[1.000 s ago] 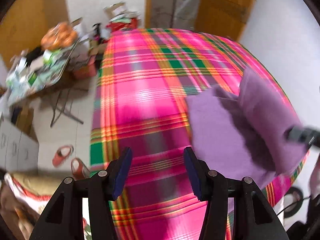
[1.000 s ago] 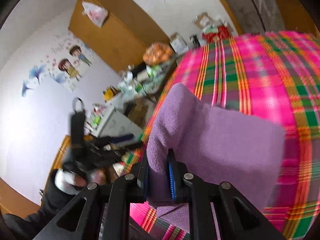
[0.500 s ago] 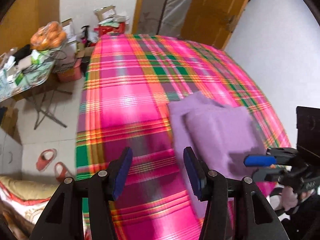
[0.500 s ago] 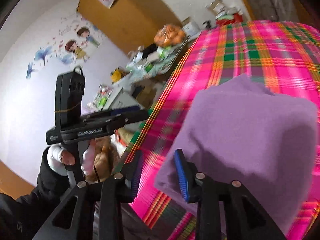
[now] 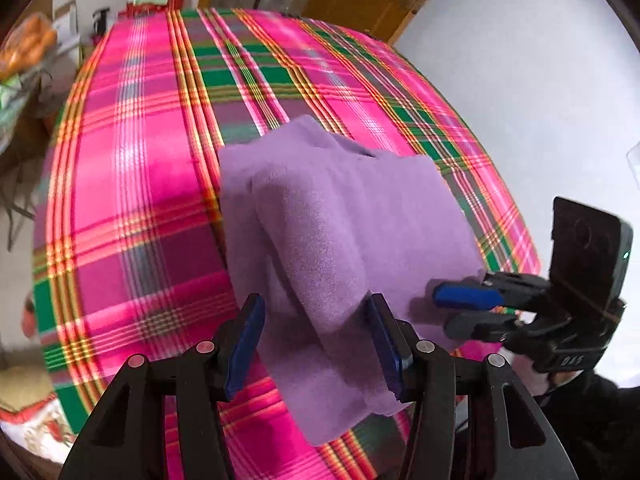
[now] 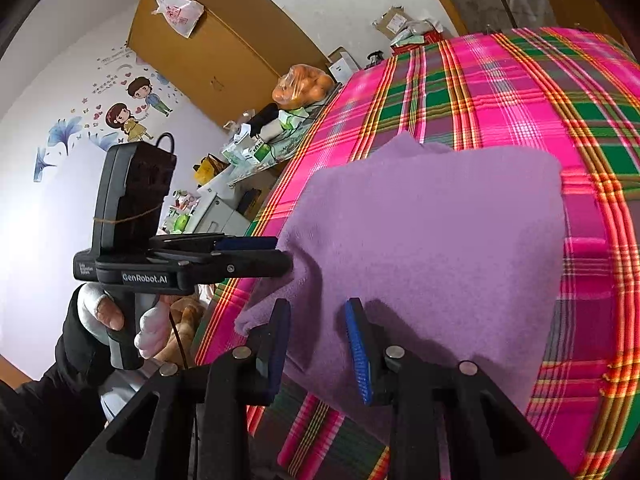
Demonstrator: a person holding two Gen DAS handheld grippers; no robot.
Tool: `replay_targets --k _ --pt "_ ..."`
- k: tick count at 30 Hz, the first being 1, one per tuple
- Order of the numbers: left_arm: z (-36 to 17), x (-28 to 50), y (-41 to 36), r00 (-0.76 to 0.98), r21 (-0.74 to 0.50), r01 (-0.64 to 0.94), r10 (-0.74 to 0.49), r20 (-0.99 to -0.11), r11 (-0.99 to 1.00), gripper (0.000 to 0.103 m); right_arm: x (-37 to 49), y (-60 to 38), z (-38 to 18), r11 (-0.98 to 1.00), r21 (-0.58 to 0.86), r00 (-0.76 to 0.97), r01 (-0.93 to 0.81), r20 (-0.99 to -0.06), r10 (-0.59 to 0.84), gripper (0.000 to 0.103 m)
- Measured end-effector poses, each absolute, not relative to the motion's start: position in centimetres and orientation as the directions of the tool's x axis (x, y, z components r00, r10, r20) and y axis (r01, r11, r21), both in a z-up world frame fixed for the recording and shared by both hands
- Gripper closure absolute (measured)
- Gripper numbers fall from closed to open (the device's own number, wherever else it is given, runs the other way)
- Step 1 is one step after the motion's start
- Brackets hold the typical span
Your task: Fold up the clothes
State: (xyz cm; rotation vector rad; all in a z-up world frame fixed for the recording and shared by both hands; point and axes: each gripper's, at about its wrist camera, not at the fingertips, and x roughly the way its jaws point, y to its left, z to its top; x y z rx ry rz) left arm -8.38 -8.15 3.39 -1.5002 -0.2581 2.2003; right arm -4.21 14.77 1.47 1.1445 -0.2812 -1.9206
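A purple fleece garment (image 5: 340, 220) lies folded in layers on the pink plaid bed cover (image 5: 140, 160), near its front right corner. My left gripper (image 5: 314, 346) is open, its blue pads on either side of the garment's thick near fold. In the right wrist view the same garment (image 6: 432, 232) fills the middle. My right gripper (image 6: 317, 350) is open at its near edge, with the cloth lying loose between the fingers. From the right, the right gripper (image 5: 460, 310) reaches the garment's edge. The left gripper (image 6: 260, 254) touches its left edge.
The bed's front edge drops off just below both grippers. A gloved hand (image 6: 104, 312) holds the left gripper's handle. A cluttered table with a bag of oranges (image 6: 302, 86) stands left of the bed. A wooden wardrobe (image 6: 208, 48) and white wall (image 5: 540, 100) border it.
My right gripper carried a flap of the purple garment over, then opened and let it drop. The garment now lies folded flat. My left gripper moved in around its near fold.
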Motion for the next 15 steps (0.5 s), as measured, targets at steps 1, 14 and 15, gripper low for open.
replay_targets --k 1,14,15 --pt "3.3 -8.5 -8.1 -0.290 -0.415 -0.266 0.483 -0.826 -0.870 0.048 -4.2 14.6 1.4 -0.603 0.566 -0.206 0.562 -0.610 -0.765 0.073" --pt "1.6 -8.3 -8.5 -0.302 -0.328 -0.272 0.404 -0.863 -0.905 0.074 -2.8 9.7 -0.5 -0.572 0.460 -0.138 0.680 -0.685 -0.715 0.084" --pt "1.5 -8.2 -8.7 -0.299 -0.329 -0.268 0.402 -0.865 -0.906 0.074 -2.6 9.0 -0.8 -0.571 0.444 -0.132 0.691 -0.699 -0.703 0.084"
